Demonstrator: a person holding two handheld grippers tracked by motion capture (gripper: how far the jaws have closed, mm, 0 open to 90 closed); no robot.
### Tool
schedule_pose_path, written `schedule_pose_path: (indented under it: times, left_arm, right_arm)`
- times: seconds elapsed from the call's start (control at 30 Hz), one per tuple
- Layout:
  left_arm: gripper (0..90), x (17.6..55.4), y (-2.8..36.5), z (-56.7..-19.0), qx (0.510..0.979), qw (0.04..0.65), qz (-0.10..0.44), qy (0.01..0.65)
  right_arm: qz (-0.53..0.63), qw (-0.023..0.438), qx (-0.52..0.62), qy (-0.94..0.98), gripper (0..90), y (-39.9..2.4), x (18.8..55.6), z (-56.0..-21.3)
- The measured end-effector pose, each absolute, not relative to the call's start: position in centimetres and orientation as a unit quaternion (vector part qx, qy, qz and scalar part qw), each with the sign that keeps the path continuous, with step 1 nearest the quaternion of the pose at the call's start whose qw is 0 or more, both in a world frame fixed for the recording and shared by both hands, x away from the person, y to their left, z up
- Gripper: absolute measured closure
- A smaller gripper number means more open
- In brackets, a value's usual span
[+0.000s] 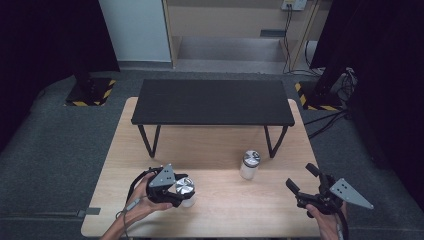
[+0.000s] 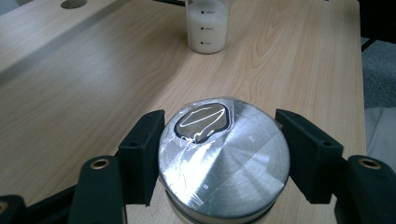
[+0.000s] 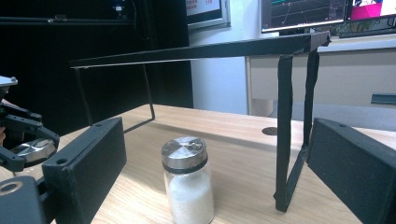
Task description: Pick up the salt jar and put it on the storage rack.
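Left gripper (image 1: 176,192) at the near left of the tabletop (image 1: 220,150), fingers (image 2: 142,156) pressed against both sides of a jar's silver lid (image 2: 224,161); grip closed on the lid, jar still standing on the wood. Clear film with a dark ringed patch stuck across the top of that lid (seen in the left gripper view). Body of the held jar (image 1: 186,192) pale, hidden for the most part under the lid and the gripper.

Right gripper (image 1: 302,180) at the near right, well apart from the left one, fingers (image 3: 88,161) spread wide with nothing between them. Held above the wood, aimed toward the middle of the tabletop.

Second jar (image 1: 249,164) upright between the two grippers (a little farther back), silver lid on, white grains filling its lower part; printed level marks on its side in the left gripper view. Untouched by either gripper.

Black shelf (image 1: 212,102) on thin legs across the far half of the tabletop, its right front leg (image 3: 285,135) just beside the second jar in the right gripper view.
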State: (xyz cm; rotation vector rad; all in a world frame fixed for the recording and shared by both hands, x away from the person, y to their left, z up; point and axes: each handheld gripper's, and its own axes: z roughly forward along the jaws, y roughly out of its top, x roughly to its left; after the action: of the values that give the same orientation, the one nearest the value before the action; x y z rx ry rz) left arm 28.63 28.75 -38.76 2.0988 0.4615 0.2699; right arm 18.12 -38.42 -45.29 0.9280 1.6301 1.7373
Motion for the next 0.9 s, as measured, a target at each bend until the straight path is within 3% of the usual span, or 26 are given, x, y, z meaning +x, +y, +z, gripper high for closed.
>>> schedule_pose_path:
  times: [0.5,0.9]
  left_arm:
    - [34.8,28.2,29.0,-34.4,0.844,0.483,0.113,0.202]
    - [35.0,27.7,30.5,-28.1,0.833,0.499,0.123,0.206]
  right_arm:
    - [0.649,0.286,0.348,0.613,5.1,-38.4,18.2,-45.3]
    - [0.649,0.283,0.349,0.614,5.1,-38.4,18.3,-45.4]
